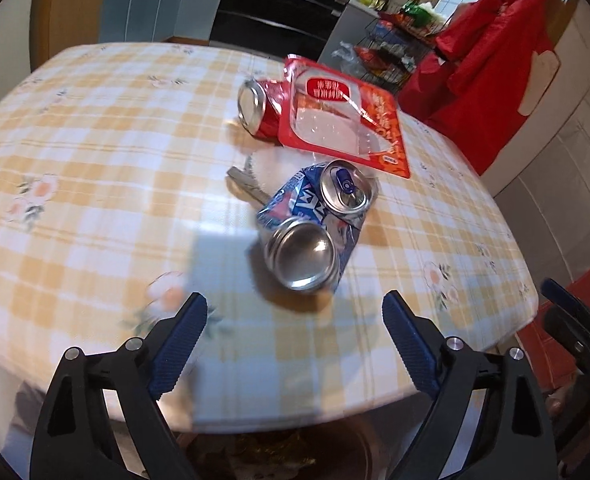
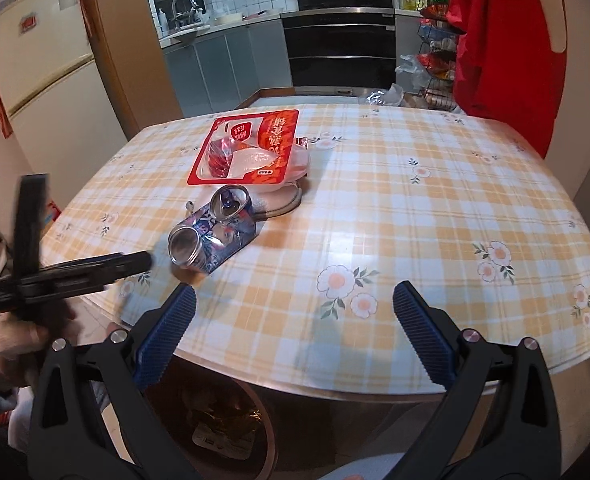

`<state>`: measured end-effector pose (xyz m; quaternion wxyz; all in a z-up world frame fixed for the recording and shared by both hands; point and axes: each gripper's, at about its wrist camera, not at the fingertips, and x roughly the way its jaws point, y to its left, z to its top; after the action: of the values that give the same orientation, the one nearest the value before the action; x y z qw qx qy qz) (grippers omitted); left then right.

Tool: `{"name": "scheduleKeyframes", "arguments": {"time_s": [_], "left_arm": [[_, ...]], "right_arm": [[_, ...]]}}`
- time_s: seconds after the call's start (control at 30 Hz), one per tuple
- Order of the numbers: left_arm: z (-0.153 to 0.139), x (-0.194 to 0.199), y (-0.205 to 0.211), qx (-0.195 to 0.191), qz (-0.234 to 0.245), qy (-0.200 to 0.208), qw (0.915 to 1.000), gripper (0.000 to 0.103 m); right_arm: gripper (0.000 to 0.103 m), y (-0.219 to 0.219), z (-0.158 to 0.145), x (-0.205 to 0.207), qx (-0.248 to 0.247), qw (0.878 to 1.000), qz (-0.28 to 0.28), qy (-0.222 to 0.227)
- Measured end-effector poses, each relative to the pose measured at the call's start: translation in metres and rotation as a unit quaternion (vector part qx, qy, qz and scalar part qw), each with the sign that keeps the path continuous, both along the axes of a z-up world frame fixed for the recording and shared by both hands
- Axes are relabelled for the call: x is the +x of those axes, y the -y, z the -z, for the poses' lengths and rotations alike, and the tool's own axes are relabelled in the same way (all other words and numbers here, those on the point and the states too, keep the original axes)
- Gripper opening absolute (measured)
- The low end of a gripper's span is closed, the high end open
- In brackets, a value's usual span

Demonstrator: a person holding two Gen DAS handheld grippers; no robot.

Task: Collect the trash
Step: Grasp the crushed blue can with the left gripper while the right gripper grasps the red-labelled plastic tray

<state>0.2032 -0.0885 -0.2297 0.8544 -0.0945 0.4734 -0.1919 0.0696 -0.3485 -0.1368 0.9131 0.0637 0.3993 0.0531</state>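
Blue-padded and spread wide with nothing held, the left tool (image 1: 295, 312) hovered just short of the crushed blue can (image 1: 313, 226) lying on the checked desk (image 1: 95, 152), and would grip best across its dented middle.

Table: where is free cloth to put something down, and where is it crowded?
The table is bare across the part right of the crushed blue can, out to the right edge and the near edge by the right gripper. It is crowded around the blue can, the red packet and the red can.
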Motion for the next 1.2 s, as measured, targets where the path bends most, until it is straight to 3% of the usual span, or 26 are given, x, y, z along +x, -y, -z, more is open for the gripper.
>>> {"name": "scheduleKeyframes", "arguments": {"time_s": [0.13,0.3,0.4,0.57,0.67,0.7,0.83,1.07,1.13,1.2], "left_arm": [[0.013,0.019,0.015,-0.005,0.003,-0.017,0.9998,0.086],[0.025,0.037,0.021,-0.005,-0.008,-0.031,0.9995,0.086],[0.029,0.044,0.025,0.006,-0.011,-0.029,0.9995,0.086],[0.029,0.045,0.034,0.03,-0.008,-0.008,0.9995,0.083],[0.03,0.042,0.038,0.057,-0.01,0.007,0.9983,0.072],[0.029,0.04,0.039,0.069,-0.007,0.013,0.9975,0.057],[0.024,0.035,0.028,0.052,-0.001,0.014,0.9985,0.056],[-0.01,0.02,-0.002,0.029,-0.007,0.057,0.9979,0.049],[-0.017,0.018,-0.011,0.021,-0.006,0.061,0.9979,0.025],[-0.019,0.018,-0.019,0.014,-0.009,0.056,0.9983,0.022]], "right_arm": [[0.097,0.01,0.0,0.006,-0.009,1.0,0.017,0.012],[0.097,0.024,0.005,0.017,0.023,0.999,0.027,0.028],[0.097,0.023,0.009,0.027,0.044,0.999,0.007,0.011],[0.097,0.012,0.015,0.038,0.003,1.0,0.011,-0.015],[0.097,0.009,0.02,0.043,0.007,1.0,0.003,-0.027],[0.097,0.009,0.02,0.043,0.009,1.0,0.003,-0.027],[0.097,0.012,0.02,0.047,0.014,1.0,0.002,-0.024],[0.097,0.014,0.015,0.076,0.024,1.0,-0.011,-0.012],[0.094,0.01,0.013,0.087,0.021,1.0,-0.023,-0.004],[0.085,0.006,0.014,0.105,0.026,0.999,-0.037,0.0]]}}
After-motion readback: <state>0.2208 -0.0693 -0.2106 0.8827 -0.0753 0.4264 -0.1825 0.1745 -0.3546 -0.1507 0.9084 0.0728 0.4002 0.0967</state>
